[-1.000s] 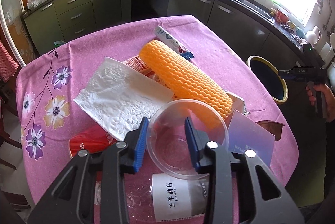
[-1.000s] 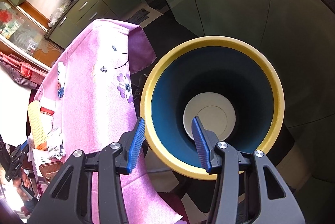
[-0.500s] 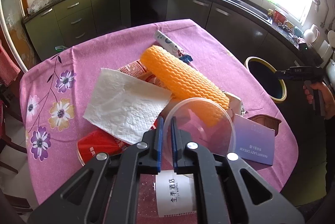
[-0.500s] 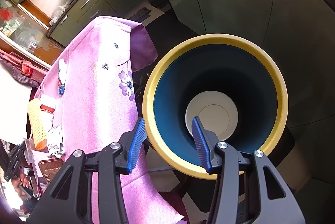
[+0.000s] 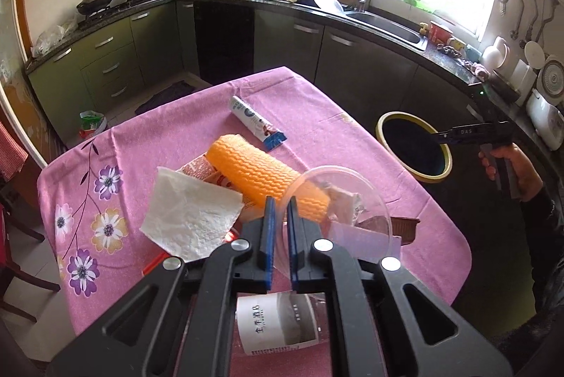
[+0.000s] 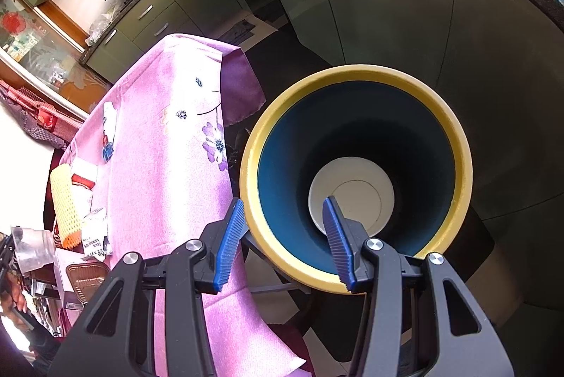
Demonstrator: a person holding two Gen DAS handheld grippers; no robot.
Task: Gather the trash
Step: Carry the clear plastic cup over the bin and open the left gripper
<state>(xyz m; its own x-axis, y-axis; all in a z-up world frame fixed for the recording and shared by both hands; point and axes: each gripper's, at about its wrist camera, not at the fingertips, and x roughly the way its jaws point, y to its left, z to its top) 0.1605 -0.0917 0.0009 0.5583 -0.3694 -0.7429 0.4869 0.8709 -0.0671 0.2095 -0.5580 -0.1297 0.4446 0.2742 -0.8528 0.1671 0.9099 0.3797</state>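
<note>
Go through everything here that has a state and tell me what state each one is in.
Left gripper: shut on the clear cup's rim.
Clear cup: empty, tilted, lifted off the table.
Right gripper: open, empty, above the bin.
Bin: open, a white disc at the bottom.
Napkin: unfolded, flat.
Orange foam sleeve: lying on its side.

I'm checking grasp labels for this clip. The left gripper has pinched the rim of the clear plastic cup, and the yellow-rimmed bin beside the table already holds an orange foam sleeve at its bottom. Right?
Not quite. The left gripper does pinch the clear plastic cup, but the orange foam sleeve lies on the table. The right wrist view shows only a white disc at the bottom of the yellow-rimmed bin.
</note>
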